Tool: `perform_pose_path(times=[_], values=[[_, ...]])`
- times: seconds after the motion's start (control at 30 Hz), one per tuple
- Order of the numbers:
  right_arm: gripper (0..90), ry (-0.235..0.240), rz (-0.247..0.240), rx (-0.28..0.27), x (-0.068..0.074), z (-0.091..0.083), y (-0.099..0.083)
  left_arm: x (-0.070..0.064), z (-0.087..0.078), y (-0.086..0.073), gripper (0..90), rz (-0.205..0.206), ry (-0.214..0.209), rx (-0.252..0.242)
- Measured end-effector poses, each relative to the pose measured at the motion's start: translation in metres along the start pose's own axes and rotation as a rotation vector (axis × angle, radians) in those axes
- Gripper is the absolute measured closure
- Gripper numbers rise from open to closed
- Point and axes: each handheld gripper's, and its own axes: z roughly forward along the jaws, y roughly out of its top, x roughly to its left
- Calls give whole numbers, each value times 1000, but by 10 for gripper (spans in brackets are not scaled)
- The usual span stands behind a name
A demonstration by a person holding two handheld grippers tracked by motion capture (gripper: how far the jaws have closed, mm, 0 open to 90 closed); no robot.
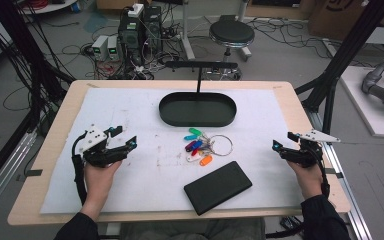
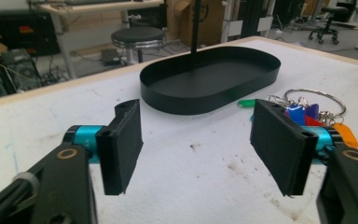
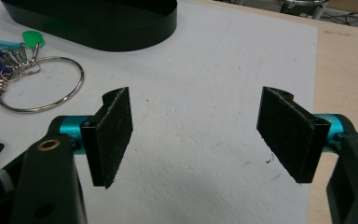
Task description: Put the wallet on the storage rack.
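Both hand-held grippers, left (image 1: 130,143) and right (image 1: 276,146), hover wide apart-jawed, holding nothing, flanking the key ring (image 1: 203,146).

Black grippers (image 1: 130,143), teal joints, grey plates, dark sleeves

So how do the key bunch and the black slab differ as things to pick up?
The key bunch is a loose, many-coloured cluster of tags on a wire ring; the black slab is one flat, rigid, plain rectangle. The bunch lies nearer the oval tray, the slab nearer the person. Both rest untouched on the white mat.
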Motion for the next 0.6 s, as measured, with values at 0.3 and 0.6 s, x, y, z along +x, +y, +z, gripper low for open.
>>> perform_pose_path(times=[0.3, 0.6], values=[[270, -8, 20, 1, -4, 6, 0, 0, 4, -3, 313, -18, -24, 41], [269, -1, 32, 6, -6, 7, 0, -13, 20, -1, 323, -7, -75, 76]])
